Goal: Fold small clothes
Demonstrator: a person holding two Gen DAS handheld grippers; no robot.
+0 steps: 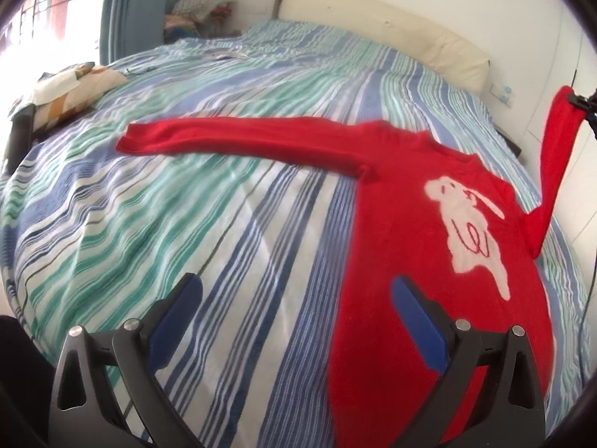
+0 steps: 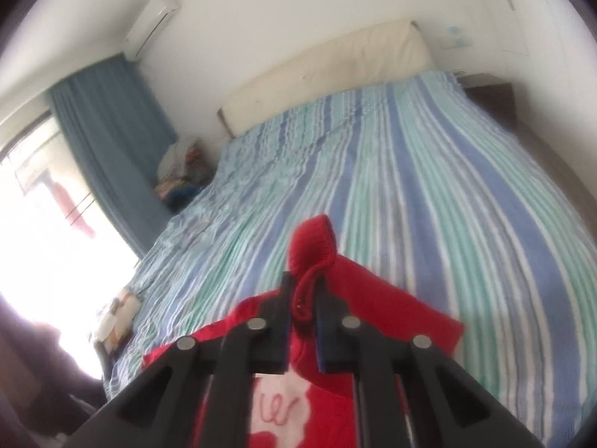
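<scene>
The striped bed (image 1: 224,224) lies wide open left of the sweater (image 1: 410,261) — bare cover between its flat sleeve (image 1: 238,142) and the left gripper (image 1: 294,298). The other sleeve (image 1: 556,156), pinched in the right gripper (image 1: 582,102), rises off the bed, barring the right edge. A pillow (image 1: 71,89) and clothes pile (image 1: 201,11) crowd the far left — the headboard (image 1: 391,33) closes the far end.

My red sweater (image 1: 395,261), front up on the bed.
Its white animal motif (image 1: 474,231) faces up; one sleeve (image 1: 238,140) lies straight across the striped cover, the other sleeve (image 1: 556,156) lifted by its cuff.
</scene>
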